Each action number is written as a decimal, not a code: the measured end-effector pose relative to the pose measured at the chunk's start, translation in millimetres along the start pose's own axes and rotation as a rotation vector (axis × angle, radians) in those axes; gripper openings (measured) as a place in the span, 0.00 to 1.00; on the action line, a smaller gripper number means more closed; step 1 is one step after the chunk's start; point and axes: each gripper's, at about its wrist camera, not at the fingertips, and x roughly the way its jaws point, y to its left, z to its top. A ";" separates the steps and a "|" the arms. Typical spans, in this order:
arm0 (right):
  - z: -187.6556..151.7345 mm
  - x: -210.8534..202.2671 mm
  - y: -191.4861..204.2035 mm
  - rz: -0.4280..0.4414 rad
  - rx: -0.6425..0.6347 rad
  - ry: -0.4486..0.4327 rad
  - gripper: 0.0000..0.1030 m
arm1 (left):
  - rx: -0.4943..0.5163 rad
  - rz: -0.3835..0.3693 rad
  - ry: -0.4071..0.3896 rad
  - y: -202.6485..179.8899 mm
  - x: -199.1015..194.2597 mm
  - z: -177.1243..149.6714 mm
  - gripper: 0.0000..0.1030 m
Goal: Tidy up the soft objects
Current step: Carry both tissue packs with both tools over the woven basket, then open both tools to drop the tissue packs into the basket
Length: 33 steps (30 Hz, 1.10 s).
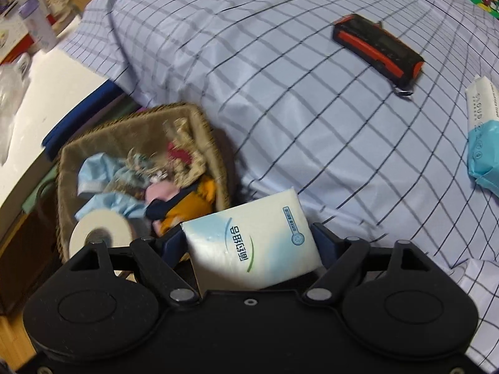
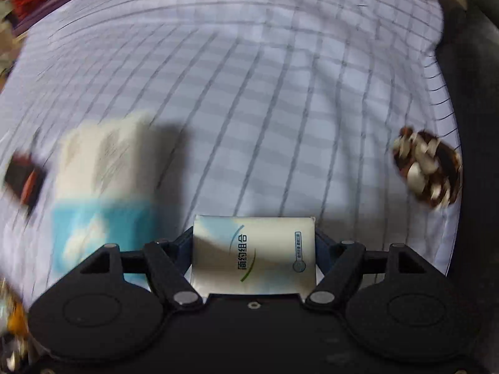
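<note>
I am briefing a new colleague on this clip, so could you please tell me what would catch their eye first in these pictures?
Each gripper holds a white-and-blue tissue pack: the left tissue pack and the right tissue pack, each clamped between the jaws. Left of the left one sits a woven basket stuffed with soft things beside the checked bedsheet. A black-and-red case lies further up the sheet.

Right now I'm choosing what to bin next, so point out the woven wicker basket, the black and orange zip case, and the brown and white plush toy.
woven wicker basket (image 1: 199, 118): left wrist view, far rim.
black and orange zip case (image 1: 377, 50): left wrist view, top face.
brown and white plush toy (image 2: 427, 168): right wrist view, its middle.
</note>
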 end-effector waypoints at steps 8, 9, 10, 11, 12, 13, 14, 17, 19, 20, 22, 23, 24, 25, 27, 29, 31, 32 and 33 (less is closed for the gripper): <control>-61.8 -44.2 76.3 0.180 -0.189 -0.021 0.71 | -0.115 0.035 -0.026 46.2 -9.6 -23.2 0.76; -65.8 -47.3 88.3 0.204 -0.216 -0.019 0.71 | -0.127 0.043 -0.030 51.6 -10.3 -26.0 0.76; -69.6 -49.2 100.9 0.225 -0.244 -0.018 0.72 | -0.138 0.052 -0.033 56.5 -10.4 -28.2 0.76; -74.3 -50.9 114.9 0.244 -0.275 -0.016 0.72 | -0.148 0.057 -0.035 61.6 -10.6 -30.6 0.76; -78.9 -51.8 129.2 0.262 -0.305 -0.012 0.71 | -0.160 0.060 -0.034 66.6 -10.4 -32.4 0.76; -83.3 -52.2 143.6 0.276 -0.332 -0.008 0.72 | -0.171 0.062 -0.033 71.6 -10.1 -34.5 0.76; -84.9 -48.7 155.9 0.290 -0.356 -0.004 0.71 | -0.183 0.063 -0.033 77.0 -10.1 -36.3 0.76; -95.6 -48.0 194.6 0.339 -0.419 0.020 0.72 | -0.215 0.069 -0.032 92.4 -10.5 -40.9 0.76; -102.8 -46.9 217.8 0.362 -0.452 0.030 0.72 | -0.229 0.078 -0.035 100.0 -11.5 -44.1 0.76; -107.9 -47.3 229.6 0.370 -0.468 0.035 0.72 | -0.235 0.084 -0.037 103.6 -12.1 -45.5 0.76; -116.0 -47.0 249.2 0.386 -0.498 0.045 0.72 | -0.248 0.087 -0.039 110.9 -12.1 -47.0 0.76; -119.4 -46.2 258.2 0.395 -0.513 0.051 0.72 | -0.256 0.085 -0.039 114.4 -11.9 -47.6 0.76; -122.8 -45.6 267.5 0.400 -0.525 0.058 0.72 | -0.263 0.083 -0.038 117.4 -11.0 -47.9 0.76; -125.4 -44.9 274.2 0.404 -0.535 0.064 0.72 | -0.269 0.083 -0.036 120.0 -9.9 -48.0 0.76; -128.7 -40.9 284.9 0.408 -0.553 0.073 0.72 | -0.276 0.085 -0.035 124.4 -7.5 -47.5 0.76; -132.4 -38.7 298.5 0.411 -0.567 0.079 0.72 | -0.283 0.084 -0.030 128.4 -4.2 -46.4 0.76; -134.3 -37.3 308.5 0.413 -0.574 0.082 0.72 | -0.291 0.080 -0.026 132.7 -1.5 -44.0 0.76; -134.1 -36.0 313.9 0.413 -0.578 0.083 0.72 | -0.294 0.081 -0.025 134.6 -0.6 -42.4 0.76; -134.2 -34.1 319.6 0.413 -0.582 0.083 0.72 | -0.297 0.083 -0.025 136.5 0.3 -40.2 0.76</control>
